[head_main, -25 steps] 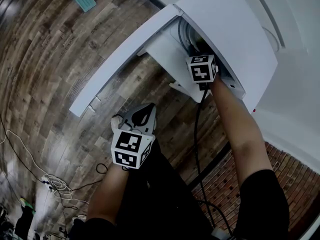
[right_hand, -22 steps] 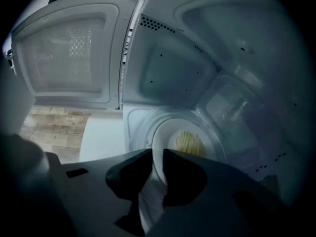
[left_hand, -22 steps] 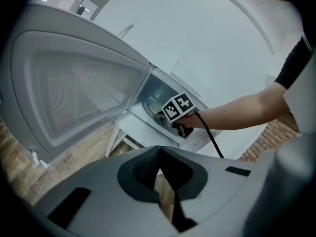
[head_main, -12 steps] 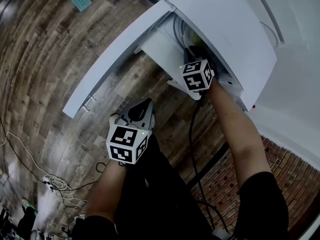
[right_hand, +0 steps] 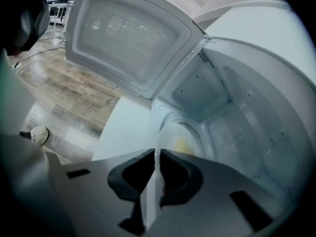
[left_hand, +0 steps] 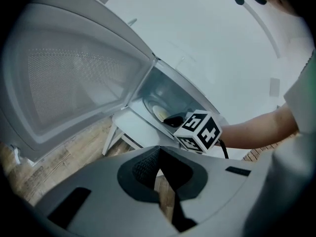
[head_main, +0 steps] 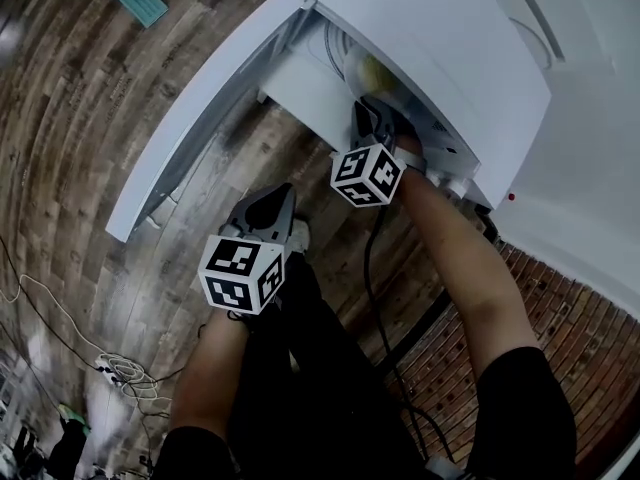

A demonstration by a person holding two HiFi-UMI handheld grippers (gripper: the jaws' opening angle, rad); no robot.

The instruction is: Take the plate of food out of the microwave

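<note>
The white microwave (head_main: 440,38) stands with its door (head_main: 200,118) swung wide. Inside lies a pale plate (right_hand: 173,135) with yellow food (right_hand: 183,144); its food also shows in the head view (head_main: 368,68). My right gripper (right_hand: 157,164) reaches into the mouth of the microwave (head_main: 378,118). Its jaws have just been closing, and they now pinch the plate's near rim, seen edge-on between the pads. My left gripper (head_main: 272,206) hangs lower, in front of the microwave, shut with nothing in it (left_hand: 159,163).
The open door (right_hand: 128,38) stands to the left of the cavity (right_hand: 237,122). A white ledge (right_hand: 123,127) runs under the opening. Below is wood floor with cables (head_main: 110,368), a brick wall (head_main: 470,358) at lower right, and the person's shoe (right_hand: 37,135).
The right gripper has rolled and shifted down-left in the head view, with its jaws narrowing onto the plate's rim. The plate's food now shows at the opening. The left gripper has hardly moved.
</note>
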